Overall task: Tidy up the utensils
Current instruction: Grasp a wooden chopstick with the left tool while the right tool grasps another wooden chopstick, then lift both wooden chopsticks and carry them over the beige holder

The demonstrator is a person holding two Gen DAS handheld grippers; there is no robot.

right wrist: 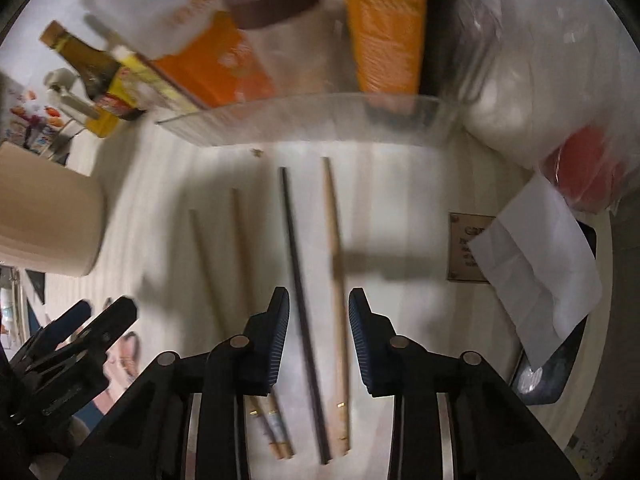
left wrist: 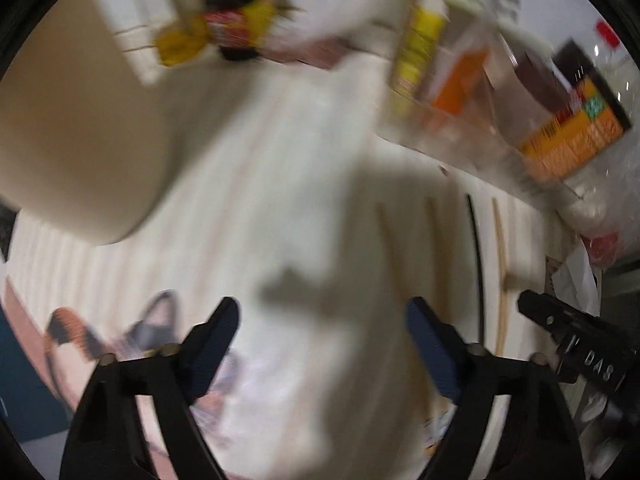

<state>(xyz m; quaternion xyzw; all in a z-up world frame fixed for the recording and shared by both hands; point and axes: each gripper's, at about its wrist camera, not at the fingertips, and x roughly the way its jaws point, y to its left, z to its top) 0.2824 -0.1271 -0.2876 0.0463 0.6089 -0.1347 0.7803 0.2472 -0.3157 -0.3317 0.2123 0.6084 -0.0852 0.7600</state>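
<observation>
Right wrist view first: we look down along our right tongs at four chopsticks lying side by side on the pale striped tabletop. The black chopstick and the tall wooden chopstick run lengthwise through the gap between the two pads, and neither pad touches them, so these tongs stand open around the pair with nothing gripped. Two more wooden chopsticks lie just left of the left pad, their decorated ends passing under the left finger. Ahead of the tongs, beyond the chopstick tips, stands a clear plastic bin holding orange boxes. Far left of the tongs sits a cream cylindrical container. To the right lie a folded white paper and a brown plaque partly under it. Our left tongs show at the lower left, well apart from the chopsticks.

From the left wrist, everything is smeared by motion. Our left tongs are spread wide above bare tabletop, with only shadow between the pads. The chopsticks appear as faint streaks just right of the right pad, and the tip of the right tongs reaches in beyond them. The cream container fills the upper left, and what seems to be a printed sheet lies under the left finger.
</observation>
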